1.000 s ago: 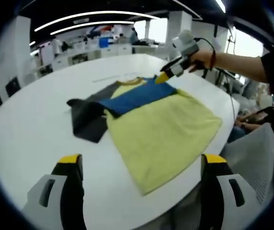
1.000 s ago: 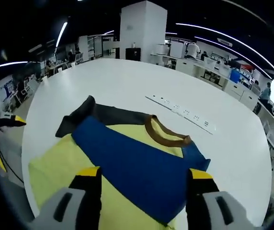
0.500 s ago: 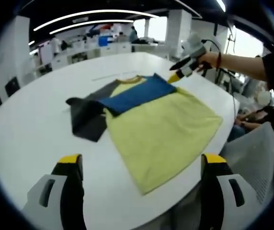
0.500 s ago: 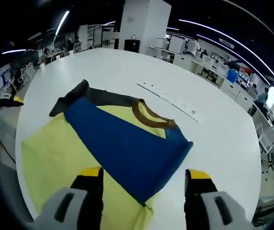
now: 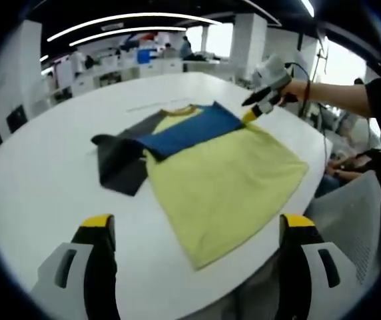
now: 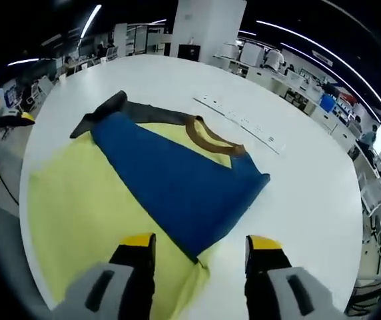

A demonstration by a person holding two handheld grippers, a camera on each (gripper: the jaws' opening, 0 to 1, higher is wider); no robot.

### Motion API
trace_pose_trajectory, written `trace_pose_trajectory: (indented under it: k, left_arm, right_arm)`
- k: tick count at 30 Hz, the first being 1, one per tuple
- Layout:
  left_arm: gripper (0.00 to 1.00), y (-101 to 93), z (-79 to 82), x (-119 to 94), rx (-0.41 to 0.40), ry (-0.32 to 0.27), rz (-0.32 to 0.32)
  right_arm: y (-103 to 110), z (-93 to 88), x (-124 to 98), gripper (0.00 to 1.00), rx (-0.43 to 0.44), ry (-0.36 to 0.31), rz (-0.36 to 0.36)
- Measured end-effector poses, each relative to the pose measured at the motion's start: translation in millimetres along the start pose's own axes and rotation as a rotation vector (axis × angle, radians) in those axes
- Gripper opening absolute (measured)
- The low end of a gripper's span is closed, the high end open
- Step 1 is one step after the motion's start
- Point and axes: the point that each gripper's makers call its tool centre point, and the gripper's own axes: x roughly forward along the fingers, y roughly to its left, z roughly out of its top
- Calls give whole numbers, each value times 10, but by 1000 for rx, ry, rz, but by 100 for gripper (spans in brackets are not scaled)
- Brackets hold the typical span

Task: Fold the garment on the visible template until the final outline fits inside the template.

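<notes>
A yellow T-shirt lies flat on the white round table. Its blue sleeve is folded across the chest below the brown collar, and a dark grey sleeve spreads out to the left. My left gripper is open, held back above the table's near edge, short of the hem. A hand holds my right gripper at the shirt's far right side. In the right gripper view, the right gripper is open over the blue sleeve's folded corner, and nothing is pinched.
A long white strip lies on the table beyond the collar. A grey mesh chair stands at the table's right edge. The left gripper's yellow tips show at the far left. Desks and pillars fill the room behind.
The right gripper has drawn back from the collar area toward the blue sleeve's folded corner at the shirt's side. The shirt and the left gripper have stayed put.
</notes>
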Motion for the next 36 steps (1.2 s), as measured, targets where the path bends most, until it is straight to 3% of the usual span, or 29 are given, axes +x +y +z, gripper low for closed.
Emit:
trace_pose_trajectory:
  k: [7, 13, 28, 36]
  left_arm:
    - [99, 10, 7, 9, -12, -4, 2]
    - [99, 8, 12, 16, -18, -5, -1]
    - [97, 40, -29, 9, -53, -1, 0]
    - [96, 50, -53, -3, -64, 2, -1]
  right_arm:
    - [-9, -120, 29, 39, -19, 31, 8]
    - [-31, -164, 64, 22, -62, 43, -4]
    - [-5, -227, 145, 8, -87, 64, -1]
    - [-42, -250, 145, 1, -36, 53, -22]
